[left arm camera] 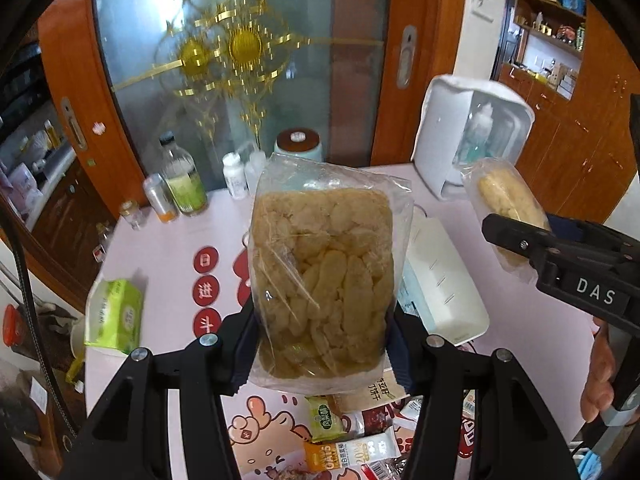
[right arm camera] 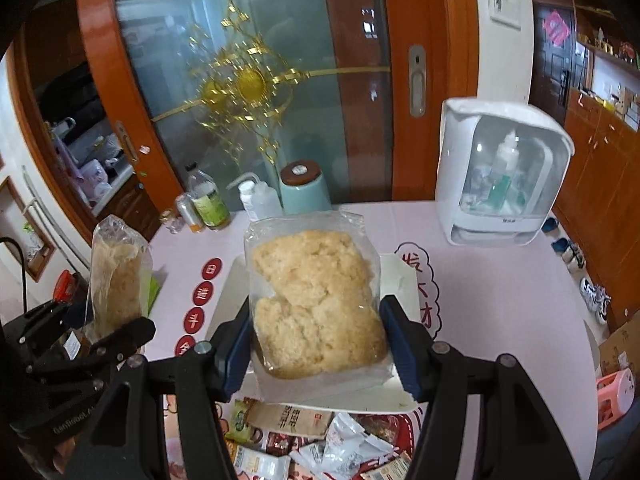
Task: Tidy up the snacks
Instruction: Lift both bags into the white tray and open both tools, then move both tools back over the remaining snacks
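Pink tabletop [right arm camera: 500, 300] fills both views, with loose snack packets [right arm camera: 320, 444] heaped at the bottom edge. Centre frame, the left gripper [left arm camera: 324, 344] is clamped on a clear bag of puffed sticks [left arm camera: 324, 280], held upright above the table. The right gripper [right arm camera: 316, 336] is clamped on a clear bag of crumbly cake [right arm camera: 316, 304] over a white tray [right arm camera: 400, 276]. Farther back stand bottles [right arm camera: 208, 204], a teal jar [right arm camera: 304, 192] and a white cabinet [right arm camera: 500, 172], before a glass door [right arm camera: 248, 80].
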Tool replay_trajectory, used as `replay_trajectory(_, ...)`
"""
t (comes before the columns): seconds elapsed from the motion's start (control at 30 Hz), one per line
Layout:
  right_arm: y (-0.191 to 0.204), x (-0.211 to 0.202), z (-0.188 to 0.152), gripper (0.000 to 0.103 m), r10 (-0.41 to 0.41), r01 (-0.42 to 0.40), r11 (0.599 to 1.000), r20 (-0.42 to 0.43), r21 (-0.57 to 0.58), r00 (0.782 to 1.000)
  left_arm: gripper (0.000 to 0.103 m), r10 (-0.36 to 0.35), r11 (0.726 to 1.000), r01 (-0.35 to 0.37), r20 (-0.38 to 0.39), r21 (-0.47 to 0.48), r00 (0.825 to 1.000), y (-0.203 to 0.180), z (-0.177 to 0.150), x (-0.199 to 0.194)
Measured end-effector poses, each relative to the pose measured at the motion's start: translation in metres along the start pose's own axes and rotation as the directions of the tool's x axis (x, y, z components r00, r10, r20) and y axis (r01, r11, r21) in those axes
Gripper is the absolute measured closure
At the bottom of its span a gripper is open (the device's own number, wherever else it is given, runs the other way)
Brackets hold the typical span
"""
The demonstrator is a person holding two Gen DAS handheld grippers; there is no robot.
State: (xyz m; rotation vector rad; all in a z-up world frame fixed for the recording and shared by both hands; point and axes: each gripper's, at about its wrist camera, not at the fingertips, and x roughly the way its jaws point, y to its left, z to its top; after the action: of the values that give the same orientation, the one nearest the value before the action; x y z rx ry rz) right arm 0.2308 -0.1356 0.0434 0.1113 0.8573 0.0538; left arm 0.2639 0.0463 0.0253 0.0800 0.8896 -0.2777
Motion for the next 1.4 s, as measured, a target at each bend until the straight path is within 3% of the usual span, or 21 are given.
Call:
replay_trajectory(0.07, -0.001, 0.014, 0.001, 0.042, 0.004, -0.004, 1.0, -0.02, 0.013, 1.0, 0.041, -0.011, 1.0, 0.01, -0.019, -0.01, 1.0, 0.004, 0.002, 0.016)
replay_trajectory(0.13, -0.004, 0.033, 0.001, 0.037, -0.002, 0.004, 1.0, -0.061, 0.025, 0.998, 0.019, -0.003, 1.0, 0.003, -0.027, -0.013, 1.0, 0.005, 0.002, 0.026)
replay_trajectory(0.17, -0.006, 0.041, 0.0, 0.034, -0.013, 0.015, 0.999, -0.066, 0.031, 0.998, 0.018, 0.004, 1.0, -0.004, -0.021, -0.017, 1.0, 0.006, 0.002, 0.029)
replay_trajectory(0.23, -0.008, 0.046, -0.001, 0.013, -0.018, 0.02, 0.999, -0.056, 0.039, 0.998, 0.018, -0.005, 1.0, 0.005, -0.019, -0.023, 1.0, 0.009, 0.003, 0.033)
replay_trajectory(0.3, -0.01, 0.047, -0.003, 0.002, -0.012, 0.014, 0.999, -0.045, 0.042, 0.999, 0.018, -0.012, 0.999, 0.011, -0.031, -0.035, 0.999, 0.013, 0.003, 0.037)
replay_trajectory(0.63, -0.016, 0.029, -0.013, 0.001, 0.02, -0.019, 0.999, -0.065, 0.028, 0.998, 0.018, 0.011, 1.0, -0.011, -0.003, -0.024, 1.0, 0.016, -0.003, 0.009)
replay_trajectory(0.87, -0.02, -0.005, -0.021, 0.001, 0.028, -0.028, 1.0, -0.052, 0.007, 0.998, 0.018, 0.049, 0.999, -0.049, 0.026, -0.009, 0.998, 0.013, -0.011, -0.025)
replay_trajectory(1.13, -0.031, -0.047, -0.056, 0.001, 0.026, -0.028, 0.999, -0.071, -0.032, 0.997, 0.018, 0.107, 0.994, -0.107, 0.03, -0.015, 0.994, 0.008, -0.036, -0.061)
replay_trajectory(1.4, -0.047, -0.082, -0.108, 0.001, 0.026, -0.034, 0.996, -0.102, -0.08, 0.994, 0.018, 0.153, 0.988, -0.153, 0.006, -0.019, 0.988, -0.001, -0.083, -0.088)
